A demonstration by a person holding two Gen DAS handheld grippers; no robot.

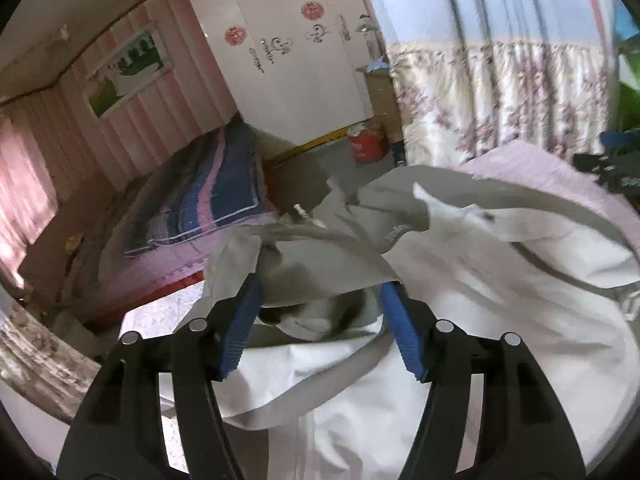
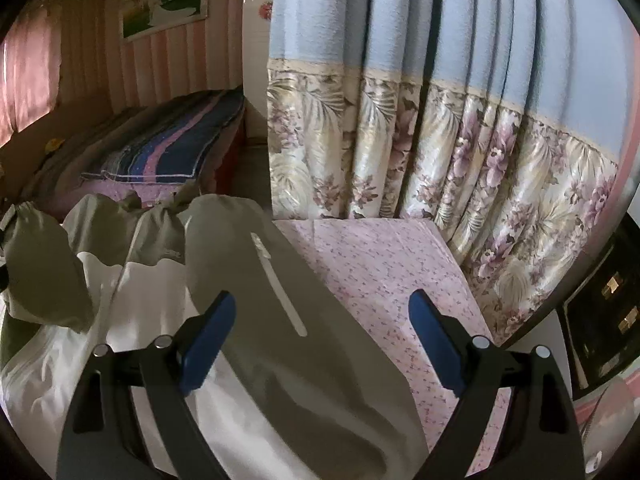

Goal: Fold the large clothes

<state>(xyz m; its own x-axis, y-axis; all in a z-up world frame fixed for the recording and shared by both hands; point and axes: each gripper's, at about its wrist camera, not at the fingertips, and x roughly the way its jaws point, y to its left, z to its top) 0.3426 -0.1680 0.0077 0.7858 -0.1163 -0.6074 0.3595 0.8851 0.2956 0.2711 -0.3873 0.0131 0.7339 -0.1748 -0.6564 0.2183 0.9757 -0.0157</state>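
White-and-grey jacket (image 1: 460,320) lies bunched on a pink floral sheet (image 1: 152,320), filling the lower part of the left wrist view. Left gripper (image 1: 320,292) hangs over a crumpled grey fold with its blue pads (image 1: 240,332) apart; cloth sits loosely in the gap, but neither pad is seen pressing it, so nothing is judged held. A small grey mark shows on the lining near the collar; too blurred to read. Red round emblems on the wardrobe (image 1: 288,52) behind are not legible.

Right wrist view: right gripper (image 2: 322,312) stands wide open and empty above a flat grey panel of the jacket (image 2: 280,340), which carries a pale zip strip (image 2: 280,288). The panel's edge runs along the sheet (image 2: 380,272) towards the floral curtain (image 2: 440,152). Small lettering on the grey cloth near the white lining is unreadable.

Judgement: the garment is not yet squared. For a clean fold, each gripper should take a single layer at an outer edge, not a bunch, pull the panel taut and flat, then lay it over along the zip line. Pinching several layers at the crumpled end risks a lopsided fold.
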